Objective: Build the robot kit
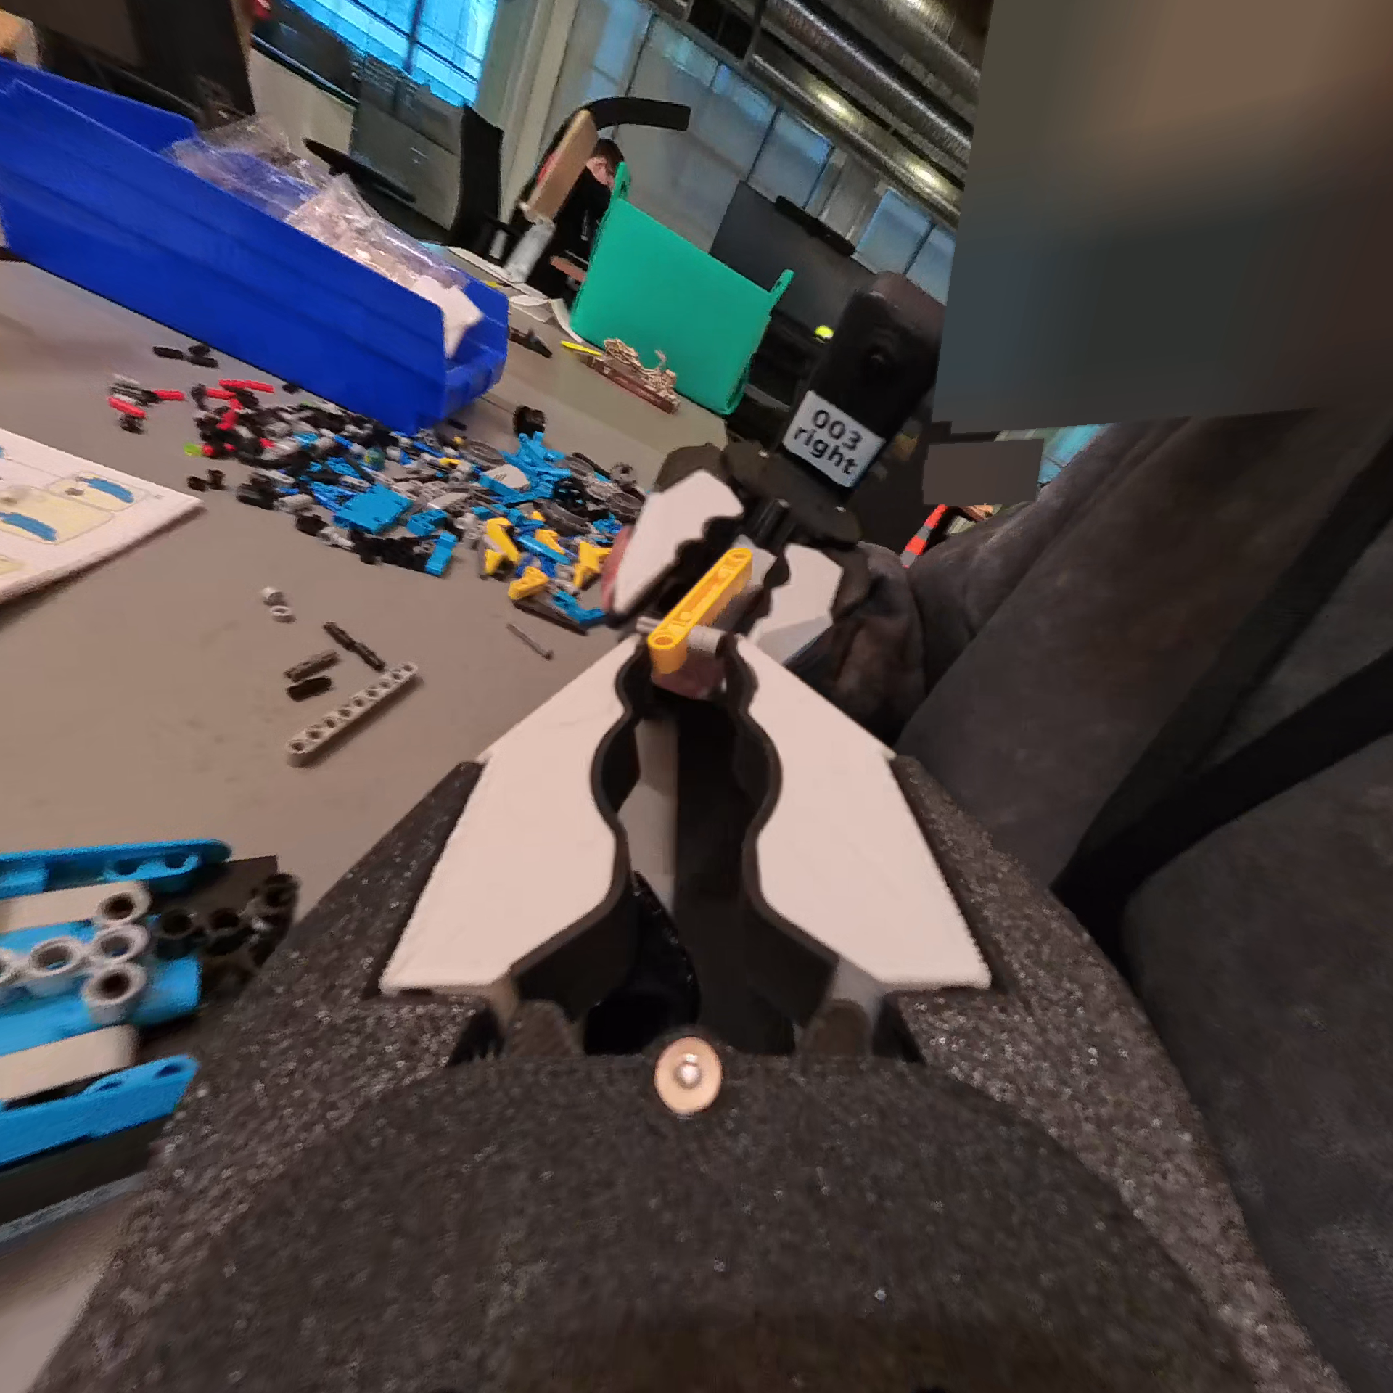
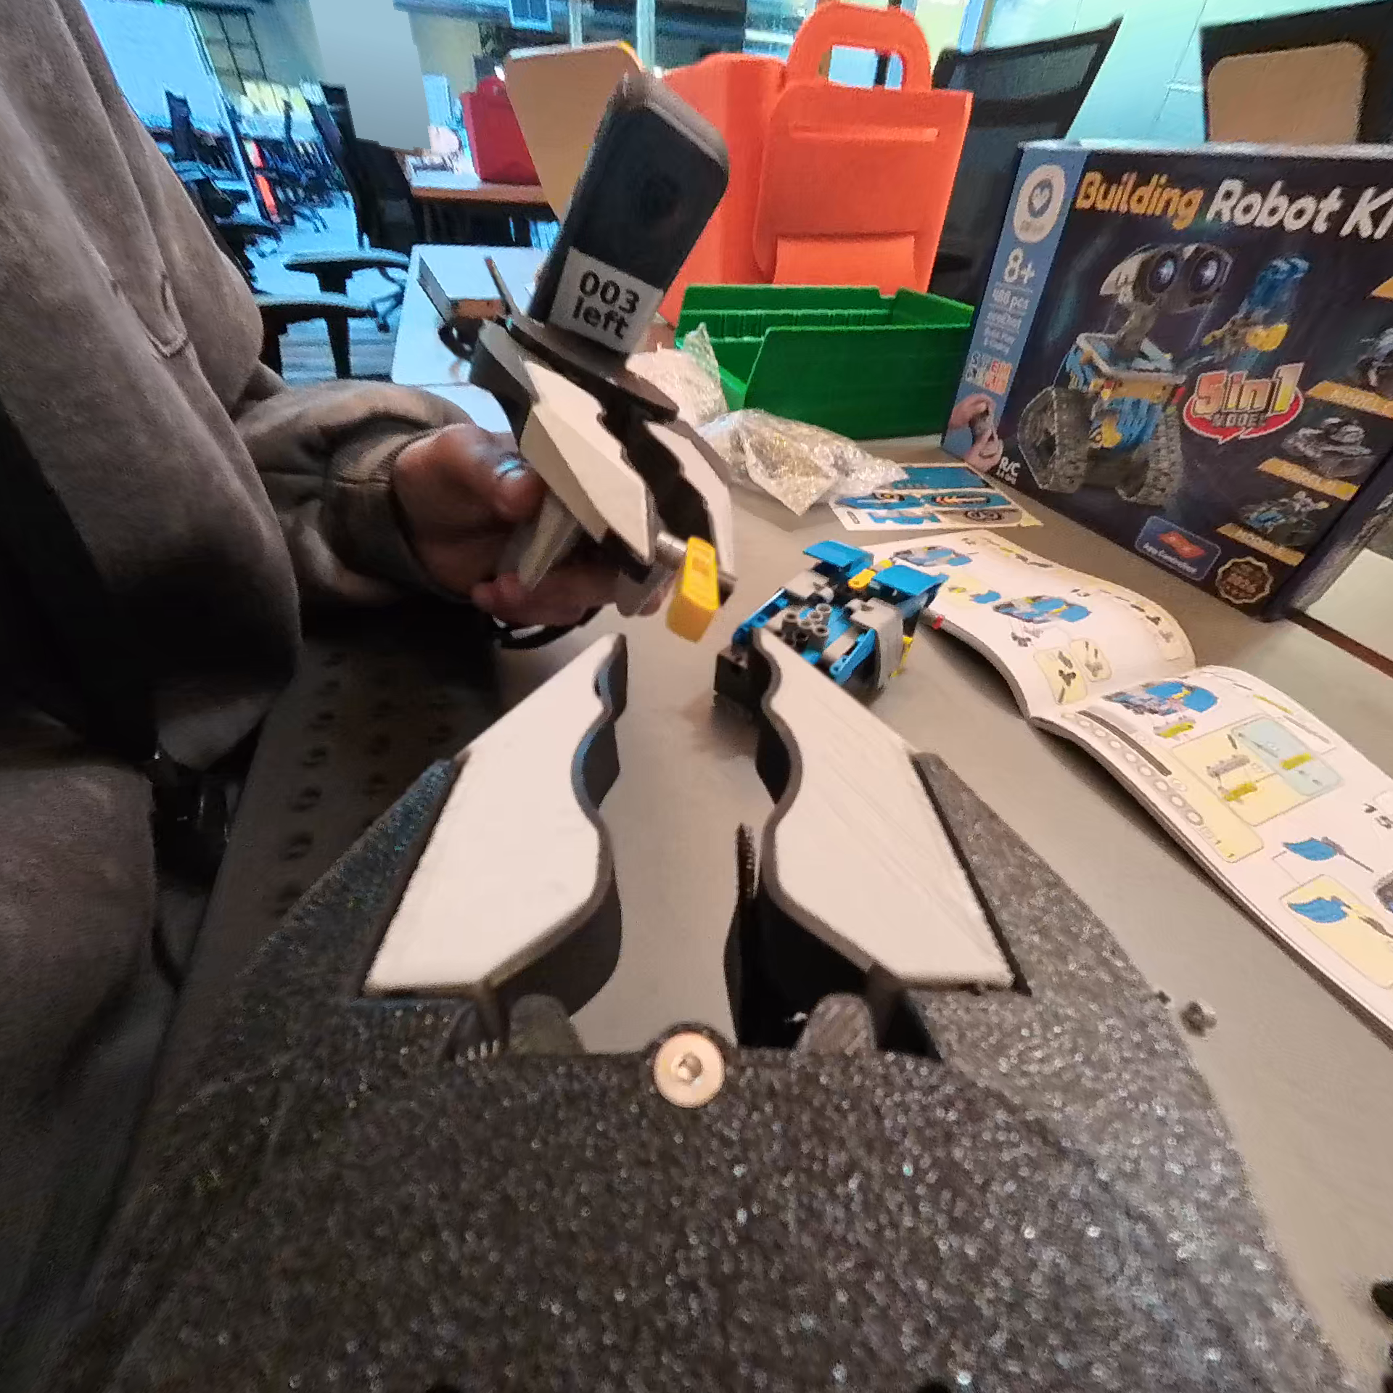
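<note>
While left gripper (image 1: 682, 663) jaws clamp one yellow beam (image 1: 697, 607), right gripper (image 2: 690, 656) jaws wide, empty.

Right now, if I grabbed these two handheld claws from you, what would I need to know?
Left gripper: shut on a grey axle carrying a yellow beam, held above the table.
Right gripper: open, empty, tips close to the beam; contact unclear.
On the table: partly built blue model beyond the right gripper, open instruction booklet beside it, loose pieces by a blue bin.
The beam sits on the axle; neither is joined to the model.
</note>
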### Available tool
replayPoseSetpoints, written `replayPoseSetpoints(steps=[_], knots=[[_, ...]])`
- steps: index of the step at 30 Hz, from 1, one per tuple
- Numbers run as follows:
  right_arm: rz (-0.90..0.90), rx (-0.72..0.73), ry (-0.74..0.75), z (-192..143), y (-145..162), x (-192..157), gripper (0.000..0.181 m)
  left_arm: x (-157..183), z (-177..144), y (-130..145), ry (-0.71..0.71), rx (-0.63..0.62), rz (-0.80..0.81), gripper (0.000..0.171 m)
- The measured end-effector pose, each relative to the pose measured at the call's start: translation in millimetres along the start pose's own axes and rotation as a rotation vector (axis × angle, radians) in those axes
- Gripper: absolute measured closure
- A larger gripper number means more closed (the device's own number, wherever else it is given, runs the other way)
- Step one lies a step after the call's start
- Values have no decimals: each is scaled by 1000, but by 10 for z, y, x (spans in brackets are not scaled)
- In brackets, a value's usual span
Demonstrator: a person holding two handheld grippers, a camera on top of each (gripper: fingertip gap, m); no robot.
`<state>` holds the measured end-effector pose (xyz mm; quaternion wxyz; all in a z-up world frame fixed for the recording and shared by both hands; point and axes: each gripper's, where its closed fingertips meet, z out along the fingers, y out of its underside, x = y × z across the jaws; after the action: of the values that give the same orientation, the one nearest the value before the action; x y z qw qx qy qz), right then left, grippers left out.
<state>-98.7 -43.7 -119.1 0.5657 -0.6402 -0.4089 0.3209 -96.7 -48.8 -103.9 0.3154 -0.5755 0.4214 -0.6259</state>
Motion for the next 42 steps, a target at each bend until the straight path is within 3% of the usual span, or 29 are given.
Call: replayPoseSetpoints(steps=[6,13,17,24,29,37,42], knots=[[-16,96,-58,-77,-142,-54,146,271,49,42,255,-16,-183,154],[-119,119,-51,-81,-177,-138,149,216,19,14,301,6,-287,154],[-183,156,-19,-113,-231,-140,163,176,19,33,327,1,-358,154],[-266,135,7,-78,-186,-179,170,227,75,110,364,-52,-385,153],[-197,115,-37,-73,-163,-159,173,192,86,105,347,-46,-399,153],[48,111,-83,-135,-238,37,173,143,-37,-42,176,-23,-162,144],[261,-145,-155,-25,-205,305,173,-115,-177,36,-6,-272,262,140]])
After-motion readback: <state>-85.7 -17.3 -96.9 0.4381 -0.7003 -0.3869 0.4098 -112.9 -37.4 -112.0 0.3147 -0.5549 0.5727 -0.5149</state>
